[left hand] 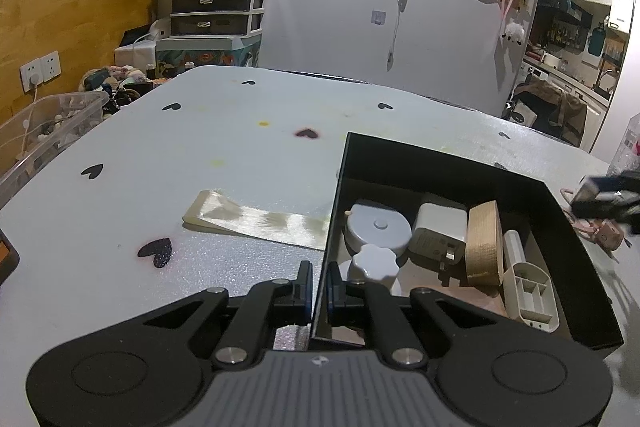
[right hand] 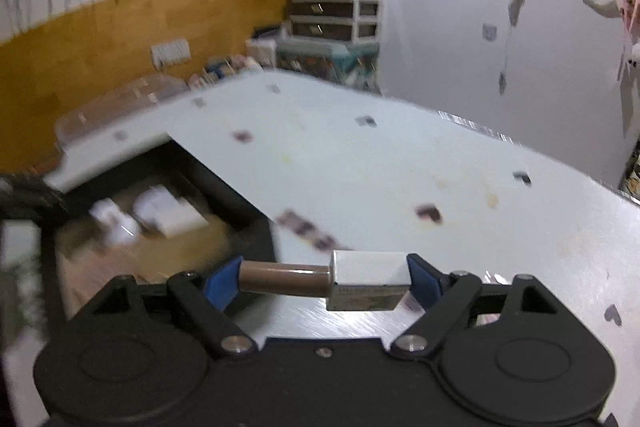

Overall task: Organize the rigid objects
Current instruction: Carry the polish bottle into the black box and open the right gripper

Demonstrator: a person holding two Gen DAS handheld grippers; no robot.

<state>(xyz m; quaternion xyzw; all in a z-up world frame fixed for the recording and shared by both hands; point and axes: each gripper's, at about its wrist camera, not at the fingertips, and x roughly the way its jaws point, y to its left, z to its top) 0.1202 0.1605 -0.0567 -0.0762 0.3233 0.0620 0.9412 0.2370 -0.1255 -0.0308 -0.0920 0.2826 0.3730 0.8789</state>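
A black box (left hand: 448, 163) sits on the white table (left hand: 240, 131). It holds a round white case (left hand: 378, 227), a white knob lid (left hand: 374, 263), a white plug adapter (left hand: 438, 231), a tan block (left hand: 484, 239) and a beige holder (left hand: 530, 291). My left gripper (left hand: 319, 287) is shut on the box's left wall. My right gripper (right hand: 324, 281) is shut on a lipstick, brown tube (right hand: 280, 277) and silver cap (right hand: 368, 281), held sideways above the table just right of the box (right hand: 240, 203). The right gripper also shows blurred in the left wrist view (left hand: 608, 199).
A shiny flat packet (left hand: 256, 217) lies left of the box. A clear bin (left hand: 44, 131) stands off the table's left edge. A pink cable item (left hand: 600, 233) lies right of the box. Black heart stickers dot the table. The right wrist view is motion-blurred.
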